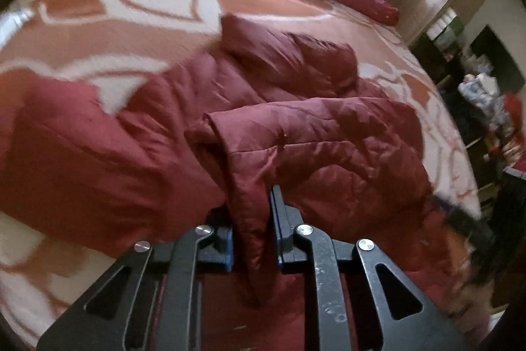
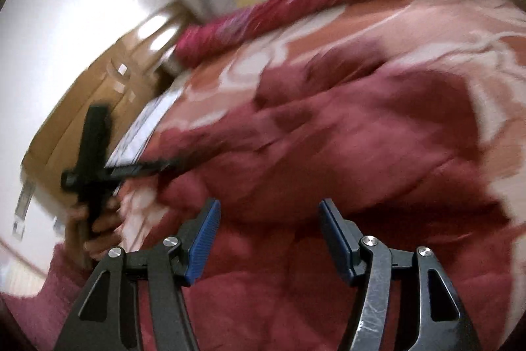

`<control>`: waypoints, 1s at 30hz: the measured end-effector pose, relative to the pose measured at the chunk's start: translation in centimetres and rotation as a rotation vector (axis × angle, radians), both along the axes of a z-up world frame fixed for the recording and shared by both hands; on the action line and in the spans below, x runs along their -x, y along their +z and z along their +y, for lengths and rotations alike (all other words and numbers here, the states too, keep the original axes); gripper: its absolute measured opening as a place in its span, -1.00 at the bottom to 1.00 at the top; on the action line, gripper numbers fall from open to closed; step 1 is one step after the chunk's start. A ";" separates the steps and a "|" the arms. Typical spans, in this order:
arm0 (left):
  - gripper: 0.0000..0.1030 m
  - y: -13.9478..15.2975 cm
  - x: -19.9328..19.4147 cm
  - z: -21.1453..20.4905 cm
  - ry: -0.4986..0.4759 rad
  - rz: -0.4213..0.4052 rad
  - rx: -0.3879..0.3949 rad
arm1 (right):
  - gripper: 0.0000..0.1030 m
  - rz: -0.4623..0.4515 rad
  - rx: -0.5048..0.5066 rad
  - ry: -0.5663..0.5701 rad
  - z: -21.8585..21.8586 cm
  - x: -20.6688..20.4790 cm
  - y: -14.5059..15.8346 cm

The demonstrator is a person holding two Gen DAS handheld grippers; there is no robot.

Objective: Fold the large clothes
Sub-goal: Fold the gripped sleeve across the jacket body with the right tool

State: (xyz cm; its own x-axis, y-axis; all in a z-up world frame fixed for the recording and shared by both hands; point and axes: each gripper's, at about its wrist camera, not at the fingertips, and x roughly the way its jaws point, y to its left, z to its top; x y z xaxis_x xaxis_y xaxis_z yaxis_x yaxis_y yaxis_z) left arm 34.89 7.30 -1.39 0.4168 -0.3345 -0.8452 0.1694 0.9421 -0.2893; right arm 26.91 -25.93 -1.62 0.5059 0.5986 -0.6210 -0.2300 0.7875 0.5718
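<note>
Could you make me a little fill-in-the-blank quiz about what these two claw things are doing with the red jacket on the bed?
1. The left gripper is ____ on a fold of the red jacket.
2. The right gripper has its jaws ____, with nothing between them.
3. The jacket lies on an orange and ____ patterned blanket.

Missing words: shut; open; white

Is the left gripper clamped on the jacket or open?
Clamped: the left gripper has its blue pads pinching a fold of the red jacket.
</note>
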 end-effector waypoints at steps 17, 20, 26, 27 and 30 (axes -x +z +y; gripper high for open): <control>-0.51 1.4 2.8 2.0 0.128 -0.096 -0.119 | 0.25 0.122 0.350 -0.132 -2.8 -6.1 -7.0; -0.51 2.8 4.0 0.7 0.086 -0.130 -0.047 | 0.25 0.121 0.360 -0.133 -2.8 -5.7 -7.2; -0.51 -0.6 2.3 -4.6 -0.004 -0.058 -0.110 | 0.25 0.122 0.382 -0.125 -2.1 -5.9 -7.3; -0.51 -2.1 1.6 -5.0 -0.004 -0.021 -0.150 | 0.24 0.125 0.389 -0.129 -2.1 -5.9 -7.0; -0.51 -4.4 1.2 -5.2 0.008 0.016 -0.211 | 0.22 0.054 0.391 -0.142 -1.3 -4.7 -4.2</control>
State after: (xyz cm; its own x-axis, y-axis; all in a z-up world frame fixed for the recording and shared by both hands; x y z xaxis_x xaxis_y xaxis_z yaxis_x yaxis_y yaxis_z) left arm 33.65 2.06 -5.83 0.4045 -0.1466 -0.9027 0.1590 0.9833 -0.0885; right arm 31.60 -27.18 -5.83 0.5275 0.2387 -0.8153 -0.0812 0.9695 0.2313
